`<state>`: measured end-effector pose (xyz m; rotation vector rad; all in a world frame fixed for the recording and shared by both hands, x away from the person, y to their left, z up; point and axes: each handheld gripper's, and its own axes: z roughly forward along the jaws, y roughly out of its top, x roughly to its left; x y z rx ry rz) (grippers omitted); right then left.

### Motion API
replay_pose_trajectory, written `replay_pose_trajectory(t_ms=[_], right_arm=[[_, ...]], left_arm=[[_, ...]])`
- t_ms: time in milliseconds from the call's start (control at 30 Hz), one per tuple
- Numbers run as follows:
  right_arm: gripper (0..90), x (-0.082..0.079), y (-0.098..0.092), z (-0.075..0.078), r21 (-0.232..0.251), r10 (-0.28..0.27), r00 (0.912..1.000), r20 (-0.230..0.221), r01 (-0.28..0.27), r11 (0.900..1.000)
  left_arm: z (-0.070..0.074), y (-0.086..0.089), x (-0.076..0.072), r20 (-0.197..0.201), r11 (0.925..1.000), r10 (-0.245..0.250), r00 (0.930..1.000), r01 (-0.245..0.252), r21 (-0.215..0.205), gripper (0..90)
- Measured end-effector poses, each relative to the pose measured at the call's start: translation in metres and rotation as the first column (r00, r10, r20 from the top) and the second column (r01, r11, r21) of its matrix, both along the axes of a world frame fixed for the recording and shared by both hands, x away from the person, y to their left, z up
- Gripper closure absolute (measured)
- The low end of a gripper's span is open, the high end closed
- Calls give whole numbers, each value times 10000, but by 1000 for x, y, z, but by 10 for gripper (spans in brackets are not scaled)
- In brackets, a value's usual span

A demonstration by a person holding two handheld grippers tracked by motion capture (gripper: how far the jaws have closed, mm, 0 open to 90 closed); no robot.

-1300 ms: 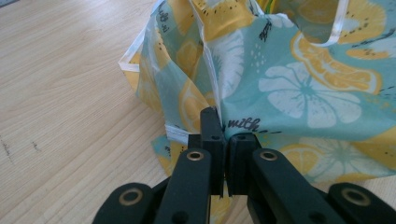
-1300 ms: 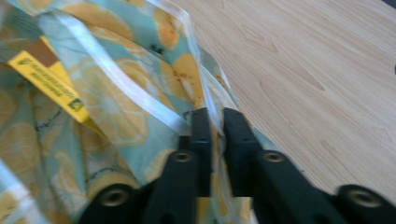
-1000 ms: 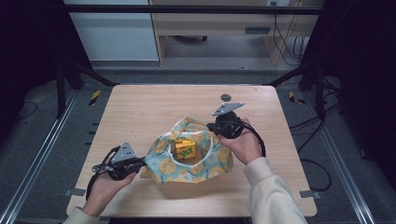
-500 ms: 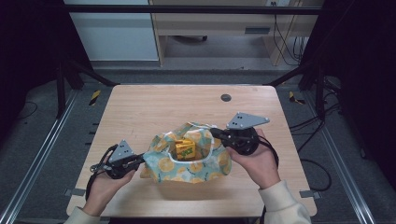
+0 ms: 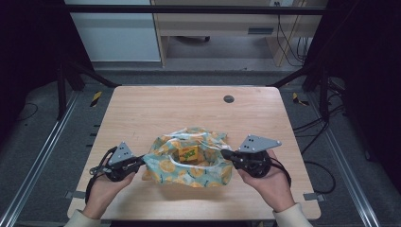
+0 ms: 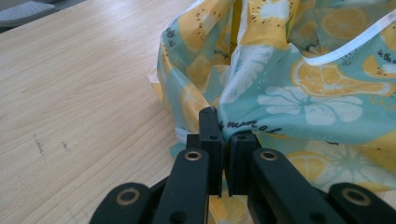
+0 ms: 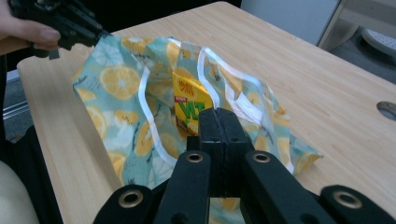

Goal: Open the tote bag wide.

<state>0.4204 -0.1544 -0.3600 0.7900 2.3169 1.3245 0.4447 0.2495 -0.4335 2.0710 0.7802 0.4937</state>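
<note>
On the wooden tabletop, your left claw and right claw each clamp an opposite edge of a lemon-print bag, holding it open. 1 yellow carton already sits inside; closing or lifting the bag likely remains.

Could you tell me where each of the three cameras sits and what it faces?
High view: above the person's side, looking down on the table; both hands, left tool and right tool show.
Left gripper view: rides the left tool, facing the bag beyond its shut jaws.
Right gripper view: rides the right tool, facing the bag and yellow carton.
All share the bag.
</note>
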Motion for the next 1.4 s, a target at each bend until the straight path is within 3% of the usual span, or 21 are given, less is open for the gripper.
replay_pose_trajectory(t_ms=[267, 633, 833, 1000, 1400], right_arm=[[900, -5, -10, -18, 85, -143, 9994, -320, 146, 9999], [900, -3, -11, -49, -422, -309, 9949, -959, 269, 9987], [900, -3, -15, -60, -401, -367, 9926, -1159, 322, 9987], [900, -1, -17, -68, -610, -555, 9897, -1321, 477, 9970], [900, 6, -15, -89, -677, -710, 9822, -1740, 600, 9959]], left_arm=[[2, 5, 0, 74, 9998, 134, 9999, -133, -121, 874], [-6, 4, -2, -157, 9982, -249, 9996, 258, 546, 871], [-8, 6, -3, -225, 9980, -236, 9995, 248, 580, 871], [-16, -2, -2, -464, 9928, -406, 9981, 456, 1110, 869], [-28, -1, 6, -998, 9904, -277, 9946, 408, 1320, 864]])
